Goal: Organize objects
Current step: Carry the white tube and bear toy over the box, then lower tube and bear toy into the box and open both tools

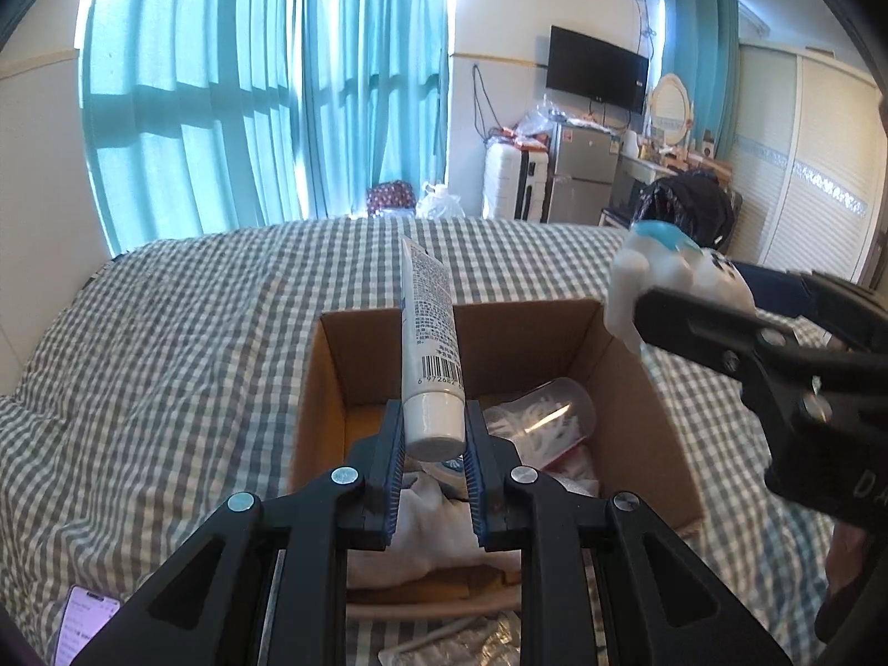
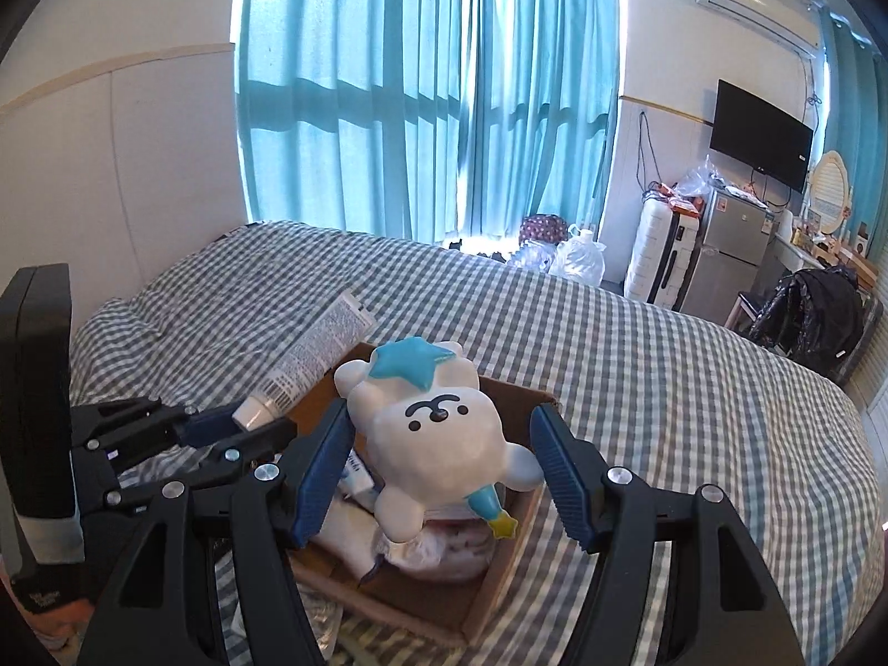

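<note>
On the checked bed (image 1: 166, 333), the left gripper (image 1: 433, 433) pinching the tube (image 1: 430, 333) and the right gripper (image 2: 438, 460), spread around the bear toy (image 2: 433, 433), should lower gently into the cardboard box (image 1: 638, 405).

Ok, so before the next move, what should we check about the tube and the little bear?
1. Tube held tight: ok, the left gripper clamps its cap end.
2. Tube above the cardboard box: ok.
3. Toy bear held tight: cannot tell; it sits between the fingers of the right gripper, but one finger may not be touching it.
4. Bear above the box: cannot tell; it hangs close to the box's rim.
5. Room in the box: ok, there is bare floor on the left, beside the clear cup.
6. Grippers apart from each other: ok.
</note>
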Tool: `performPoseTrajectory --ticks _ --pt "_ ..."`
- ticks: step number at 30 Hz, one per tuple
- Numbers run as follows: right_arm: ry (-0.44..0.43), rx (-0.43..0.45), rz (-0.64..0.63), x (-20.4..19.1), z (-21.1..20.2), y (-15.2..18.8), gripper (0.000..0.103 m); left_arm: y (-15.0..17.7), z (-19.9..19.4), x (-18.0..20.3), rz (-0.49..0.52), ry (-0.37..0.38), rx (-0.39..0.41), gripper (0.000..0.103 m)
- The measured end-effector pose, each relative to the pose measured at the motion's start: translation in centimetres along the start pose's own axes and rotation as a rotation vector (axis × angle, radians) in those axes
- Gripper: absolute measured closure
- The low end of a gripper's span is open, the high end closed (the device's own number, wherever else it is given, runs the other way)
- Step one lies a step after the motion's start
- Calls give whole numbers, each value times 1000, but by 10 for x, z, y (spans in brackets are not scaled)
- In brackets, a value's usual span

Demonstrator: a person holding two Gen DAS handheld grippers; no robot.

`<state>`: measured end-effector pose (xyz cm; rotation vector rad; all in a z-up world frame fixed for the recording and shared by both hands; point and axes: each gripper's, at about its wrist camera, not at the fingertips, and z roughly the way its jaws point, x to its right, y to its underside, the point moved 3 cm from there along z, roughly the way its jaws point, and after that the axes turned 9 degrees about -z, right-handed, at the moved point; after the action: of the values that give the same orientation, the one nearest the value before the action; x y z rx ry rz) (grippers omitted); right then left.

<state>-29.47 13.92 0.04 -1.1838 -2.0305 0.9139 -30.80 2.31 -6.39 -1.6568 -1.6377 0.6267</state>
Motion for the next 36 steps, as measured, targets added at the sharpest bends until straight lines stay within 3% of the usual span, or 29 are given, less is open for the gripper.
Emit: performPoseTrajectory --ticks 6,14,19,22,24,27,28,29,33,35,36 --pt "-5 -45 24 7 44 8 38 10 35 -4 -1 -1 -51 84" --pt "-26 -96 72 18 74 31 37 25 59 -11 -7 -1 -100 84" --pt "-42 -76 111 26 65 33 36 26 56 -14 -7 8 -99 83" --pt "-35 -51 121 29 50 29 25 23 48 -12 0 9 -89 82" --pt "-25 -31 129 31 36 25 24 20 39 -11 2 6 -83 81" --pt "-24 -9 133 30 14 18 22 15 20 -7 3 2 -62 66" --pt "-22 -2 128 30 5 17 22 14 12 -6 3 -2 -50 53" --pt "-15 5 117 29 -6 15 21 12 4 -5 1 -6 -34 46" --pt "10 27 87 30 -44 14 21 6 -28 -6 -8 -20 6 41" --pt "19 39 81 31 -63 13 20 6 -43 -8 -5 -36 27 26" --pt "21 44 79 30 -73 13 19 7 -50 -10 -6 -45 40 26"
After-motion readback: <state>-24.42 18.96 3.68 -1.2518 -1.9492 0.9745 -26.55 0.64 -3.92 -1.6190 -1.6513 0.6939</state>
